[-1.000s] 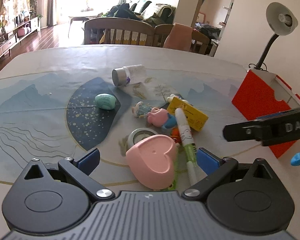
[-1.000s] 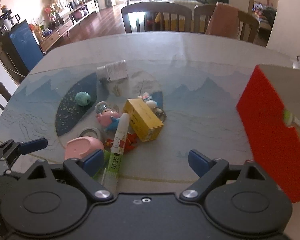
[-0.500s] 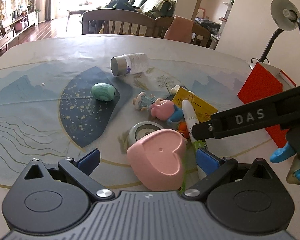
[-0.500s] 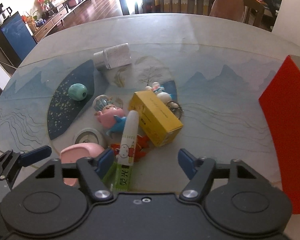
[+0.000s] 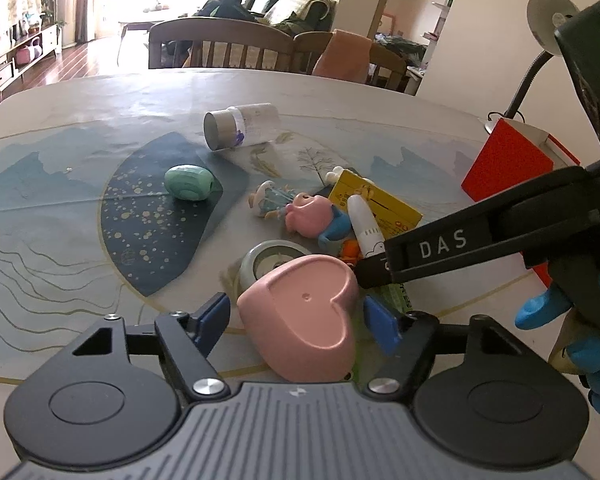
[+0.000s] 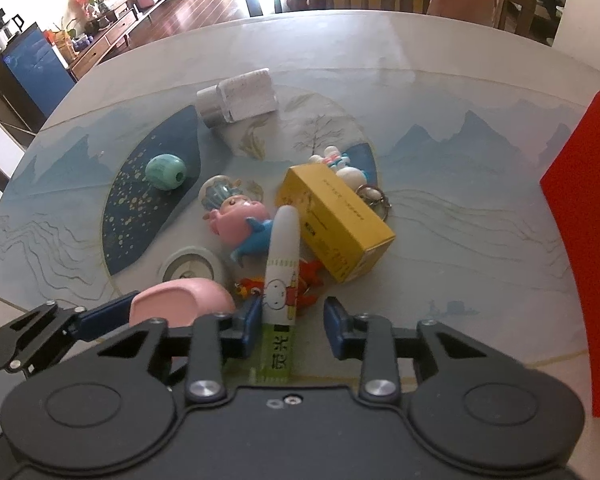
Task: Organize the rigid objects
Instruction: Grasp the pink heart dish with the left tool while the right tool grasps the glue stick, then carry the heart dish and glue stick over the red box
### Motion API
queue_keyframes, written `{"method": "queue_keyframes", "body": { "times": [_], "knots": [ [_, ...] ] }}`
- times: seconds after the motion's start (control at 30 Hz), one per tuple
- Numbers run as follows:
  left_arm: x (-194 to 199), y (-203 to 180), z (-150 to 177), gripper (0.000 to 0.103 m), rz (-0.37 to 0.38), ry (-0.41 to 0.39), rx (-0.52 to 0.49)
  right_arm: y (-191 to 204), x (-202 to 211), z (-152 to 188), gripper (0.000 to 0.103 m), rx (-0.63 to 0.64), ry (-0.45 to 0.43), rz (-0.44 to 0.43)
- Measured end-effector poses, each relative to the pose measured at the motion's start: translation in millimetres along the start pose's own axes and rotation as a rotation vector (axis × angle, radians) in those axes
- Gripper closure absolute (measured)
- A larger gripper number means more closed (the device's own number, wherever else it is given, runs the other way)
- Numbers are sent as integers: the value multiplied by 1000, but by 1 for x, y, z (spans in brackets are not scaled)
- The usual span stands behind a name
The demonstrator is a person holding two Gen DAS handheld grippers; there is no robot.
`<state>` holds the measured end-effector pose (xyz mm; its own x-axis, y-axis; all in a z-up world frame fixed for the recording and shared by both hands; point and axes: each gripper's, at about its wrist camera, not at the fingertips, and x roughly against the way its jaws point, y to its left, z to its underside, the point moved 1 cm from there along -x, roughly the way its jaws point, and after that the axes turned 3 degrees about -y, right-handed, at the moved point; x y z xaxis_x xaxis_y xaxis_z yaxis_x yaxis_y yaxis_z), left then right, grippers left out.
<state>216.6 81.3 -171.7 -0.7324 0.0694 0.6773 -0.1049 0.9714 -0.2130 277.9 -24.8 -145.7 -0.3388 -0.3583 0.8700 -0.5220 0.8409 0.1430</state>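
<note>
**Closing both tools over the pile**

Counting around the yellow box (image 6: 334, 222): one white pen (image 6: 282, 264) against its left side, one pink pig toy (image 6: 240, 226), one green egg (image 6: 166, 172), one bottle (image 6: 238, 98), all on the surface (image 6: 460, 240).

My left tool (image 5: 296, 316) is closing around one pink heart dish (image 5: 312, 316), pads not yet touching. My right tool (image 6: 292, 322) is closing; the pen lies between its jaws, touching the left pad, a gap at the right.

The red box (image 6: 580, 240) was cut off by the picture's right edge. The hand-held gripper (image 6: 290, 320) hid the glue stick's (image 6: 282, 268) lower end. The heart dish (image 6: 182, 306) was half hidden.
</note>
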Motion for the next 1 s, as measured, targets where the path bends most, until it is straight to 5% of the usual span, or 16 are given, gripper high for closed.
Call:
{"method": "queue_keyframes", "body": {
  "times": [0.17,1.0],
  "knots": [
    [0,-1,0,38,4,6,-6,0,3,1,87,-7,-2,-15],
    [42,-31,-13,39,32,1,-28,-33,82,20,87,-76,-124,-82]
  ]
}}
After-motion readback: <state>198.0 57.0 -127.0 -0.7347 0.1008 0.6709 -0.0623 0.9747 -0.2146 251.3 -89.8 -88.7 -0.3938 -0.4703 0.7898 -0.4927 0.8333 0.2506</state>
